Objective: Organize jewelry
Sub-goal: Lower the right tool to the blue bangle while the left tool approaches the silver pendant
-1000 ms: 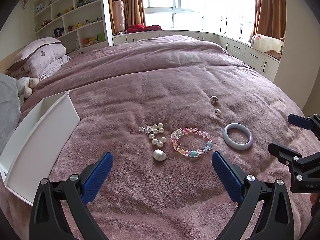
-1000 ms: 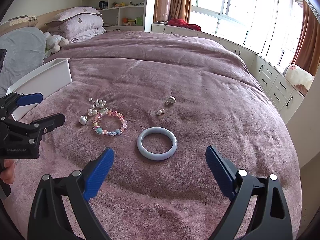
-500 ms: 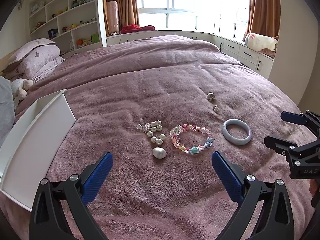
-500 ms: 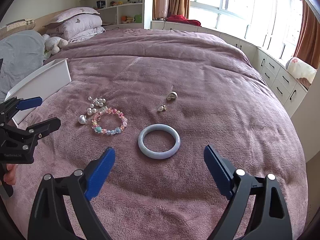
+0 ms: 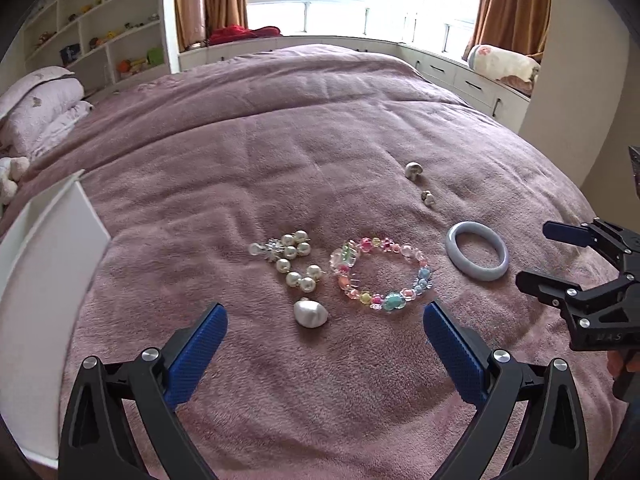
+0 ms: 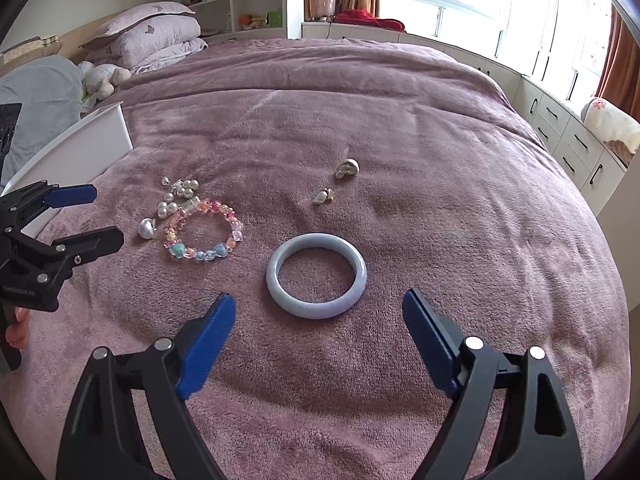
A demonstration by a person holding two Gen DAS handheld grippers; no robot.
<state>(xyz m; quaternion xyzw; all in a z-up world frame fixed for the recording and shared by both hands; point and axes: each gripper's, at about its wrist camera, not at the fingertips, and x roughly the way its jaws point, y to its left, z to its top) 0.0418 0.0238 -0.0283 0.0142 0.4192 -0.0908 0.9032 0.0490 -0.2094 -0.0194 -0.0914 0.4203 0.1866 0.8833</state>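
Note:
Jewelry lies on the mauve bedspread. In the left wrist view: a pearl strand [image 5: 297, 261] with a large pearl drop [image 5: 310, 313], a colourful bead bracelet [image 5: 380, 274], a pale blue-grey bangle [image 5: 477, 250] and two small earrings [image 5: 414, 169] [image 5: 428, 197]. My left gripper [image 5: 324, 334] is open and empty, just short of the pearl drop. In the right wrist view my right gripper [image 6: 318, 326] is open and empty, just short of the bangle [image 6: 316, 275]; the bead bracelet [image 6: 202, 229], the pearls [image 6: 176, 198] and the earrings [image 6: 347, 168] lie beyond it.
A white open tray [image 5: 44, 256] sits at the left of the bed, also in the right wrist view [image 6: 76, 144]. Pillows [image 6: 152, 36] and a plush toy [image 6: 102, 76] lie at the headboard. Shelves, window seat and drawers stand beyond the bed.
Both grippers have moved forward and a little lower toward the jewelry, so the pieces appear nearer. Both stay open. No piece has moved.

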